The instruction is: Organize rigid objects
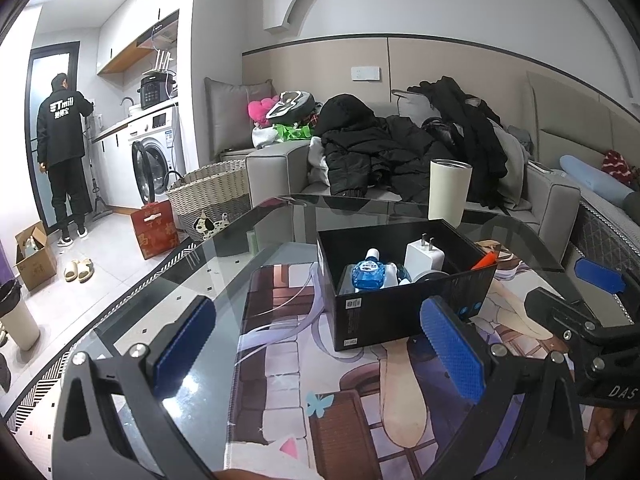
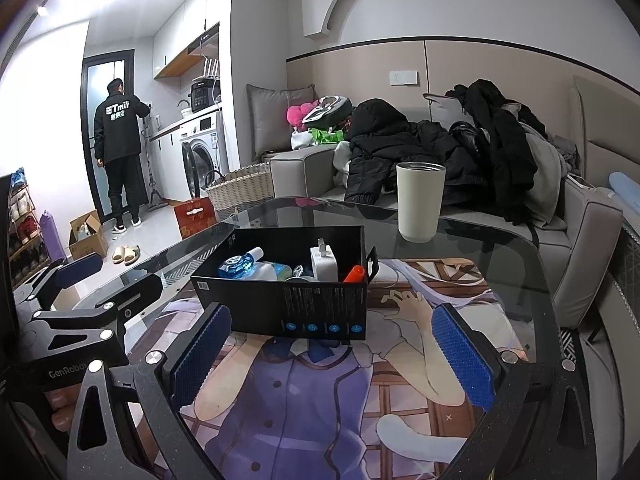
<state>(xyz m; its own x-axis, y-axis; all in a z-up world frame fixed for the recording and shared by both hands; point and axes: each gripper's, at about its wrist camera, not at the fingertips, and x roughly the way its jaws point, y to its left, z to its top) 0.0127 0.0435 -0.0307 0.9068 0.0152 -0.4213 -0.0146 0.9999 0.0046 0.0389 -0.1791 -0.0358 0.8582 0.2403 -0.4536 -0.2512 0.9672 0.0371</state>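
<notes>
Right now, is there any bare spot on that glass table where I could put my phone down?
Yes: the printed mat in front of the black box is bare, and so is the glass left of the box. The box itself is crowded with the charger and bottles; the cream tumbler stands behind it.

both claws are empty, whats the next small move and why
Probably ease the right claw forward past the black box toward the cream tumbler. The tumbler stands upright on the glass table, outside the box, while the blue bottle, white charger and orange item already sit inside. Both claws are open and hold nothing.
</notes>
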